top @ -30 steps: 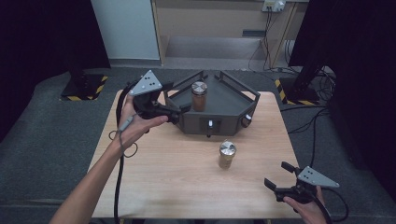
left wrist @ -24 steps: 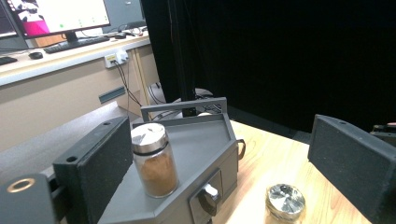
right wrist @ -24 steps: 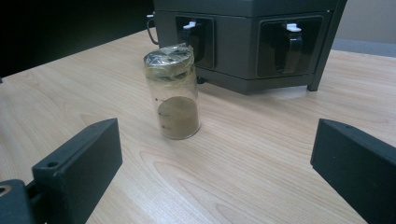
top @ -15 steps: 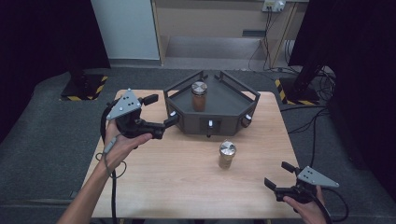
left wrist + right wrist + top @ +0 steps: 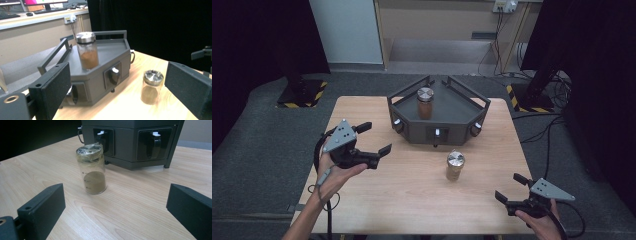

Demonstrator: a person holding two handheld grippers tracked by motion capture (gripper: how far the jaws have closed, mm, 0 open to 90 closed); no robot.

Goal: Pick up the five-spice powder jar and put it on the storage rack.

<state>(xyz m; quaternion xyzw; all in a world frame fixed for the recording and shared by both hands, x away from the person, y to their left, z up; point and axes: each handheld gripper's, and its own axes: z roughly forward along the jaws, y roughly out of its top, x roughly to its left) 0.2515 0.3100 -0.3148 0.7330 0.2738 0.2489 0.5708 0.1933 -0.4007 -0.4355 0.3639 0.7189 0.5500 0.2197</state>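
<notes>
A dark grey hexagonal tray unit [image 5: 452, 117] with railings stands at the table's far middle. A glass jar of brown powder with a metal lid [image 5: 425, 103] [image 5: 87, 51] stands upright on it. A second such jar [image 5: 455, 166] [image 5: 150, 86] [image 5: 93, 168] stands on the table just in front of the unit. My left gripper [image 5: 374, 138] hovers open over the table's left side, jaws towards the unit, nothing between them. My right gripper [image 5: 511, 187] rests open at the near right corner, facing the loose jar from a distance.
The unit's front faces carry small latch handles [image 5: 156, 143] in recesses. The wooden table [image 5: 377, 200] has bare room at the front and left. Cables trail from both grippers. Dark carpet and black curtains surround the table.
My left gripper has drawn back from the tray unit, moving left and down towards the near left of the table. The right gripper and both jars have stayed put.
</notes>
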